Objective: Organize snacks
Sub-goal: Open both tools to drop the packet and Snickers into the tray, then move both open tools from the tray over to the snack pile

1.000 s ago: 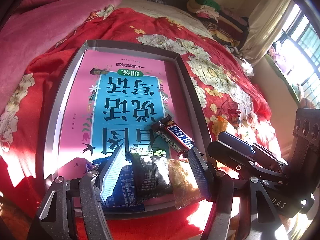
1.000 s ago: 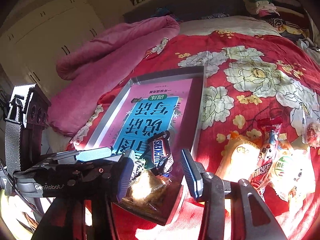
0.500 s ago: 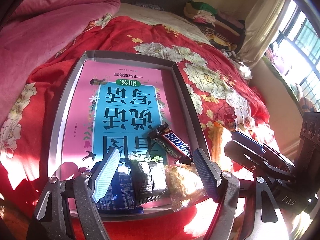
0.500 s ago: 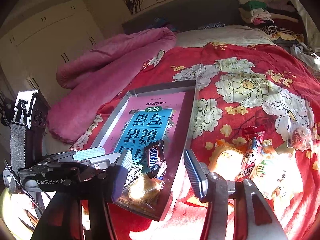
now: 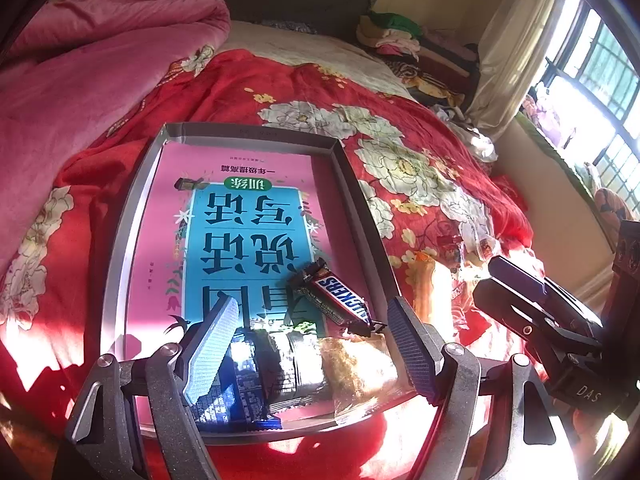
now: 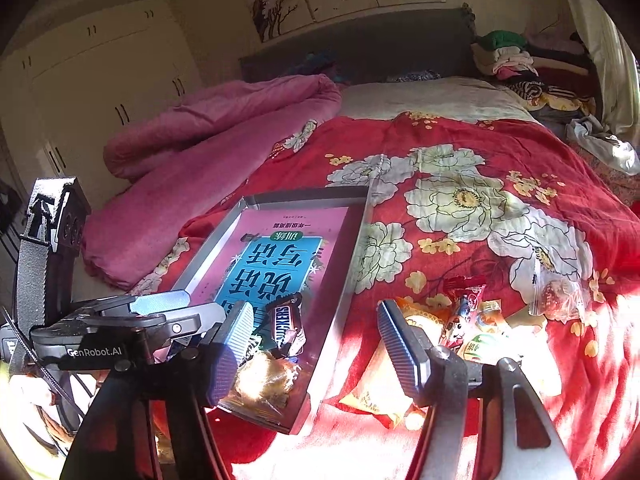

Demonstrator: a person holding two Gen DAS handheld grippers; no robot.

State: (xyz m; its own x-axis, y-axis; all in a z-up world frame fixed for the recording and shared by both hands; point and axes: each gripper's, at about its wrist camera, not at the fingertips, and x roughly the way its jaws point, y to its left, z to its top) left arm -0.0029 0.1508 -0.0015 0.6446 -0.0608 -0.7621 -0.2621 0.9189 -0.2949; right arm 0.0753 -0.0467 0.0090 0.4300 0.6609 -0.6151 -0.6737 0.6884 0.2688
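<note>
You see the tray (image 5: 120,240) on the bed (image 5: 420,128), centre frame | book (image 5: 240,208) inside it | snack packets (image 5: 304,376) and Snickers bar (image 5: 340,300) at tray's lower end | loose snacks (image 6: 472,332) right of tray | quilt (image 5: 80,72) upper left

Left hand-held gripper (image 5: 312,354), right hand-held gripper (image 6: 316,344): spread wide, empty.

My left gripper (image 5: 310,348) is showing speckled dark-grey arms, round silver screws and ribbed pale-blue pads (image 5: 210,350). My right gripper (image 6: 318,346) is wearing the same grey metal; white "GenRobot.AI" lettering is showing on the left one's black body.
</note>
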